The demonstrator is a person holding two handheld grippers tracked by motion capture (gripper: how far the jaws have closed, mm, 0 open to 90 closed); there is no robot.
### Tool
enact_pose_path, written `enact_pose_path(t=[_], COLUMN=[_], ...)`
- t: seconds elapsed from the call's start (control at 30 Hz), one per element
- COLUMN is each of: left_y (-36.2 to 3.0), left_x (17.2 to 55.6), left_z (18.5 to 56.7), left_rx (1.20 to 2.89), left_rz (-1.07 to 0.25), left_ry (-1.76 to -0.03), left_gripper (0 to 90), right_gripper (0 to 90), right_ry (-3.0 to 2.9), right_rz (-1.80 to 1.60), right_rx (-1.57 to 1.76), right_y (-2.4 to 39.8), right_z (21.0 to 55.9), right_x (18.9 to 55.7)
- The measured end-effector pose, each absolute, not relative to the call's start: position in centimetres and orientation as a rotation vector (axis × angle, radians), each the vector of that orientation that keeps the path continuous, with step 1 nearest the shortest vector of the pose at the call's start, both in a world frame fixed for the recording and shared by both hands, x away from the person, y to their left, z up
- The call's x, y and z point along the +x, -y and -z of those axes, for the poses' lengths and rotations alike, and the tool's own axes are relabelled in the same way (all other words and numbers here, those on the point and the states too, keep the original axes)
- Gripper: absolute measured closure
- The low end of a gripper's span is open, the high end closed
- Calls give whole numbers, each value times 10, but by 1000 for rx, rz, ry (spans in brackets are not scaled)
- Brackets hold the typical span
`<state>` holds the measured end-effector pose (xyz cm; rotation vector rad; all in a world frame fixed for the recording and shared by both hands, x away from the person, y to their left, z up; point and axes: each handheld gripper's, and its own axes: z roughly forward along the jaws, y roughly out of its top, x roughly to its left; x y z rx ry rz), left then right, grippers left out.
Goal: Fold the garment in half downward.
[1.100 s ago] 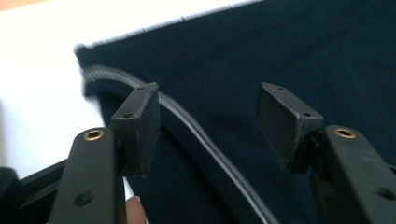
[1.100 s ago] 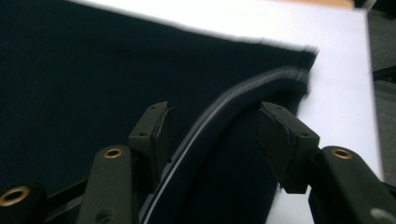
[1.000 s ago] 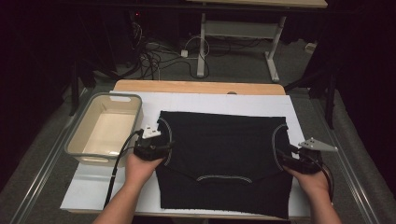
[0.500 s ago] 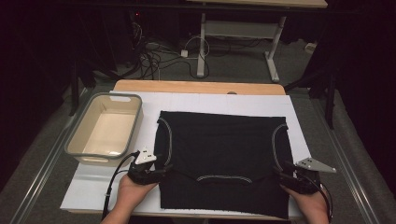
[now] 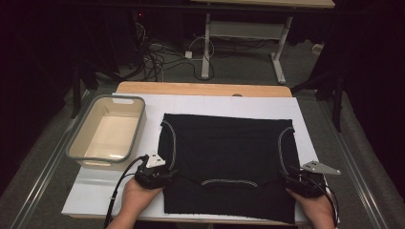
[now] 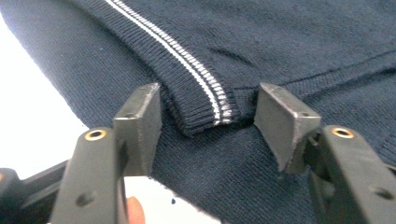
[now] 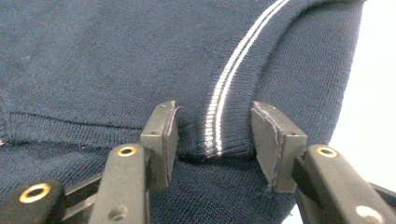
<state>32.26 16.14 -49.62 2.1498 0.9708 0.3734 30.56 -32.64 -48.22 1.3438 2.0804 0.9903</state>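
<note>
The left gripper [image 5: 165,172] sits at the near left of a dark knitted sleeveless top [image 5: 229,157] that lies flat on the white board [image 5: 95,200], and the right gripper [image 5: 291,180] sits at the near right of it. In the left gripper view the jaws stand apart, astride the end of the striped armhole trim [image 6: 205,98]; they have just been closing, yet the pads do not press the knit. In the right gripper view the other striped trim end [image 7: 215,135] lies between the jaws, which have also just been closing; the left pad looks to be at the fabric, the right one just beside it, so no firm pinch shows. Both hands look set to seize the shoulder corners, likely the start of a fold. The next move calls for closing each pair fully on the ribbed edge, catching both layers, then lifting evenly so the top does not skew. A beige plastic tub [image 5: 107,131] stands left of the garment, apart from it.
</note>
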Motion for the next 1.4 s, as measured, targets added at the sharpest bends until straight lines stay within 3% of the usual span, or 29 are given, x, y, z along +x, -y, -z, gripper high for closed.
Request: enact_pose_path(t=[0.2, 0.7, 1.4], left_y=[-162, -162, -170], left_x=[323, 320, 296], left_z=[496, 496, 484], left_rx=[2148, 2157, 2119], left_rz=[-360, -358, -365], left_ry=[-958, -910, -852], left_gripper=[492, 746, 758], right_gripper=[580, 793, 806], right_ry=[-2079, -2067, -1979], right_rz=[-1000, -1037, -1102], right_rx=[1355, 1305, 1185], right_y=[328, 327, 335], right_z=[482, 481, 472], right_x=[306, 301, 271])
